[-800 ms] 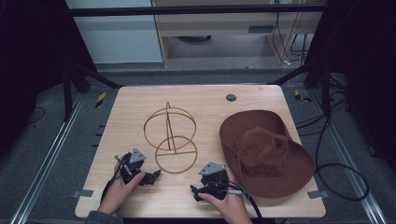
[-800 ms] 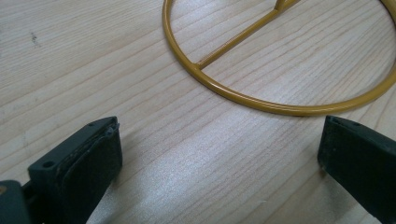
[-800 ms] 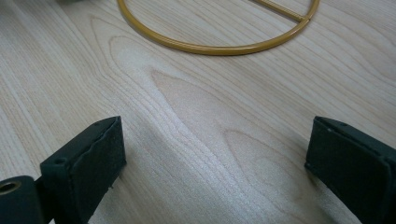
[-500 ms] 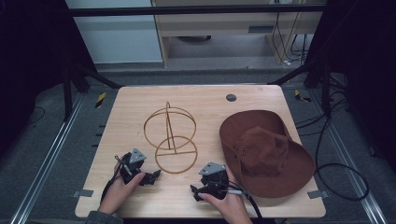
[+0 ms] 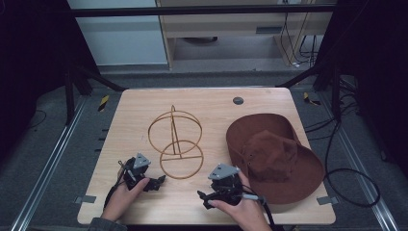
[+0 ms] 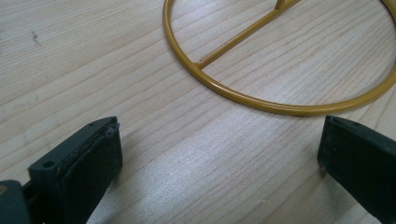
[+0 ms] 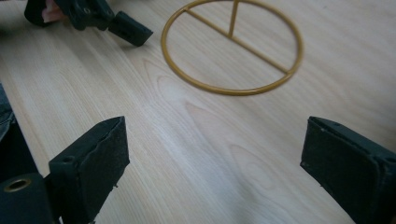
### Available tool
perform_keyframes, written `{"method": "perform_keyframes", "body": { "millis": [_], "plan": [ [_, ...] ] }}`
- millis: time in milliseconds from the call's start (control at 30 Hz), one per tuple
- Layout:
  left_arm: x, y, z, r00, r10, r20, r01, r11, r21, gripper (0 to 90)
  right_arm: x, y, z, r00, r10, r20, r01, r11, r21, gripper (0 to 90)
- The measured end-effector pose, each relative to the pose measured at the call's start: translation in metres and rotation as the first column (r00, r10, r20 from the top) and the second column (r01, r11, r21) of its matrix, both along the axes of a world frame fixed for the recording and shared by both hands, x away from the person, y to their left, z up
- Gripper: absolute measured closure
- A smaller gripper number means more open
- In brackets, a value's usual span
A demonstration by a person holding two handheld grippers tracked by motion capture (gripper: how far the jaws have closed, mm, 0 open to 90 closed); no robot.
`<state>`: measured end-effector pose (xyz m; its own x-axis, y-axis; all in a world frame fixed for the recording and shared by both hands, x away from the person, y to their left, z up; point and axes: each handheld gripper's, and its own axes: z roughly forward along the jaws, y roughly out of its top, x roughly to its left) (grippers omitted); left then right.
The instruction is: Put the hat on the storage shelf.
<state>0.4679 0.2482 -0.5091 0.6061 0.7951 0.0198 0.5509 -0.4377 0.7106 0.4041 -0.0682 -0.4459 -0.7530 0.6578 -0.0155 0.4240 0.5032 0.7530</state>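
Two claws, left claw (image 5: 156, 182) and right claw (image 5: 204, 197), rest wide open and empty on the counter (image 5: 202, 101). Between them stands a wire hat stand (image 5: 175, 142), probably light, stiff and slippery; grip its base ring. Soft brown hat (image 5: 274, 154) lies beside it.

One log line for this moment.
left tongs: open, empty | right tongs: open, empty | wire stand: upright, untouched | hat: on table

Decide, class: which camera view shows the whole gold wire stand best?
The high view: the gold wire stand appears whole, base ring, upright post and upper hoop. The left gripper view catches part of its base ring; the right gripper view shows the full base ring and the post's foot.
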Motion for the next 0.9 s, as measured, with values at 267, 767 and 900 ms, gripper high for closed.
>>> {"method": "perform_keyframes", "body": {
  "millis": [267, 767, 900],
  "plan": [
    [0.000, 0.000, 0.000, 1.0000, 0.001, 0.001, -0.001, 1.0000, -0.002, 0.0, 0.016, -0.046, 0.044, 0.9989, -0.046, 0.012, 0.046, 0.998, -0.042, 9.0],
    [-0.001, 0.000, 0.000, 1.0000, 0.000, 0.000, 0.000, 1.0000, -0.001, 0.0, 0.046, -0.136, 0.091, 0.9840, -0.165, -0.067, 0.159, 0.983, -0.095, 10.4],
    [-0.001, 0.000, 0.000, 1.0000, 0.000, 0.000, 0.000, 1.0000, -0.001, 0.0, 0.052, -0.154, 0.097, 0.9787, -0.193, -0.070, 0.180, 0.971, -0.157, 9.8]
  ]
}}
